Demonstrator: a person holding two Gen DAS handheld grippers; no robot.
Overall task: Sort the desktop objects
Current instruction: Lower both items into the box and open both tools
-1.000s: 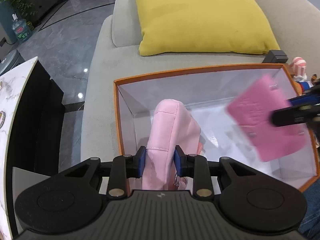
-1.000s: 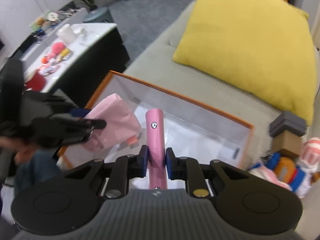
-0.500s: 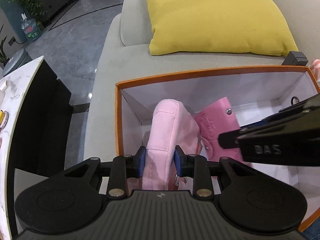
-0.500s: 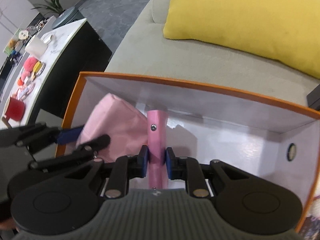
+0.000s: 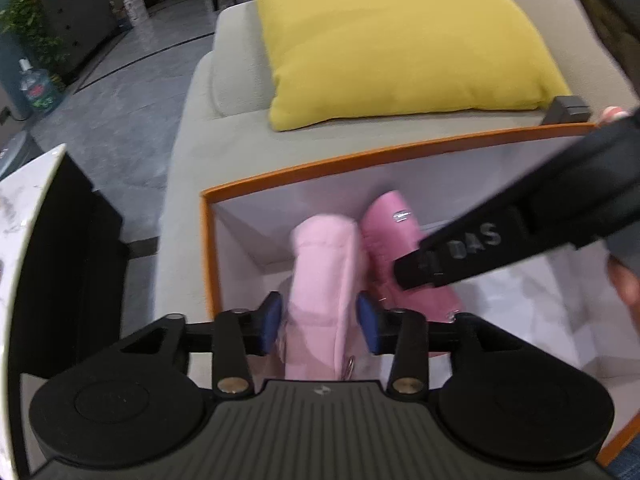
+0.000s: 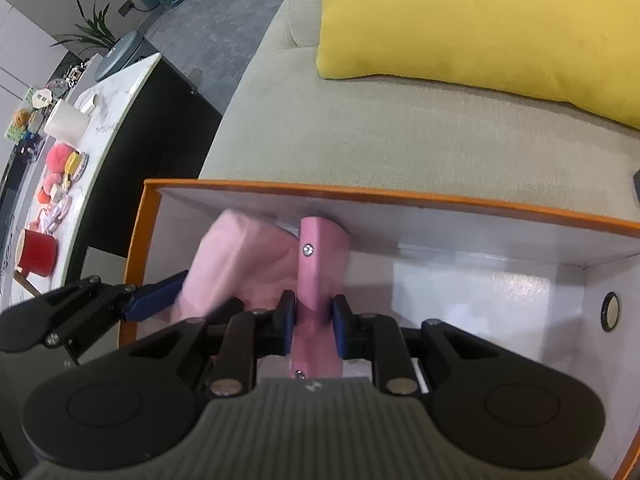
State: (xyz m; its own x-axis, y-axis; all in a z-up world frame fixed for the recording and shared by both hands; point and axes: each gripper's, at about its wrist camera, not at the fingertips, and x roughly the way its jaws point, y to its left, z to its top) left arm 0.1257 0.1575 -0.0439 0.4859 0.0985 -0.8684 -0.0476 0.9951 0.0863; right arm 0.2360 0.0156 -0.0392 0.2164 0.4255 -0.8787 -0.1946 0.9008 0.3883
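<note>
Pink pouch (image 5: 322, 280), soft and pale, stands in the orange-edged box (image 5: 304, 168) at the middle of the left wrist view, between the blue pads of the left hand-held gripper (image 5: 320, 326). Those jaws are opening, and a gap shows on each side of the pouch, so the pads no longer press on it. Just right of it, touching, a darker pink wallet (image 5: 394, 240) with metal snaps leans inside the same box. The right hand-held gripper (image 6: 313, 322) is clenched on that wallet, its pads tight against both faces in the lower middle of the right wrist view. Its black arm crosses the right side of the left wrist view and bears raised letters reading "DAS" (anything before them is too blurred to read). The box sits on a beige sofa (image 6: 380, 128) below a yellow cushion (image 5: 400, 36). At the left edge of the right wrist view a marble worktop (image 6: 120, 92) carries a red mug (image 6: 36, 256) and small toys.
</note>
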